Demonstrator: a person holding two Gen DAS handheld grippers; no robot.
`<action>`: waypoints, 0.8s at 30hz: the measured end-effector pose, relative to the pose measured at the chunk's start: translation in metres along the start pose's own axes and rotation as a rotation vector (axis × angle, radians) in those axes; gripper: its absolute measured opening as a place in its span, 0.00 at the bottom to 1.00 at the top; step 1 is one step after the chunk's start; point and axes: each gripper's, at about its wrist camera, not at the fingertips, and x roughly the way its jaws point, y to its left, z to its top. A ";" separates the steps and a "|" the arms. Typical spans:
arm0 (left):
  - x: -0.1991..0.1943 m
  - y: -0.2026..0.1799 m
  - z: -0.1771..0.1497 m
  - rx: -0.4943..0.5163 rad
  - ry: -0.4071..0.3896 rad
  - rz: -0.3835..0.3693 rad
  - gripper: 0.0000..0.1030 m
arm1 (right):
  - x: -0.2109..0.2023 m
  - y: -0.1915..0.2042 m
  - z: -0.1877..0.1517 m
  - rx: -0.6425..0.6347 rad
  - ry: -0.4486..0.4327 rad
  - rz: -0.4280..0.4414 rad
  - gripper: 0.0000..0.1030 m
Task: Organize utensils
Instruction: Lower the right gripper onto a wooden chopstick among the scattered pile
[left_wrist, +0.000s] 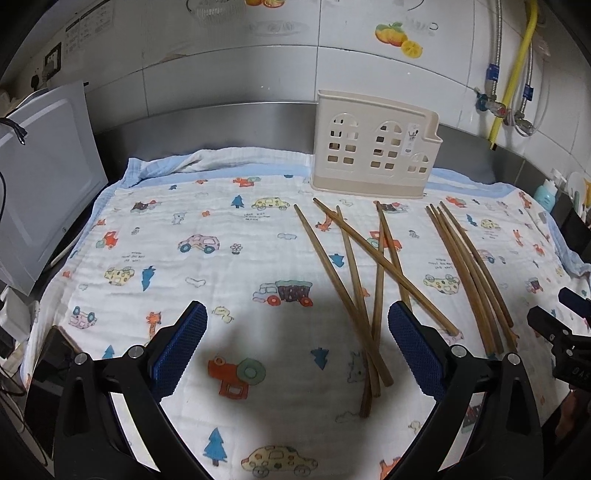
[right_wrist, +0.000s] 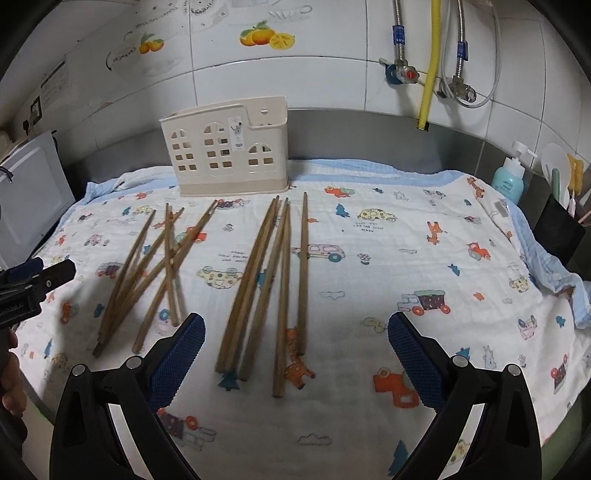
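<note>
- Fingers of both grippers are spread wide and hold nothing: the left gripper (left_wrist: 297, 347) hovers beside the crossed chopsticks (left_wrist: 364, 280), the right gripper (right_wrist: 295, 354) over the straighter bundle (right_wrist: 269, 280).
- All chopsticks lie on the printed cloth (right_wrist: 406, 266) covering the surface, well short of the cream holder (right_wrist: 225, 151), which stands upright at the back.
- Best start, I judge: the straighter bundle, gripped near its thick ends.
- Pinch one or two sticks squarely across the pads; a crossed pile is likely to scatter.
- Tip them upright before lowering into the holder's open top.
</note>
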 end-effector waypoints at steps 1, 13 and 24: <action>0.003 0.000 0.001 -0.003 0.004 0.001 0.94 | 0.003 -0.002 0.001 0.005 0.003 0.002 0.93; 0.028 0.003 0.005 -0.038 0.042 0.010 0.94 | 0.028 -0.015 0.005 0.032 0.052 0.015 0.79; 0.037 -0.010 0.007 -0.020 0.055 -0.011 0.82 | 0.046 -0.017 0.003 0.065 0.103 0.060 0.50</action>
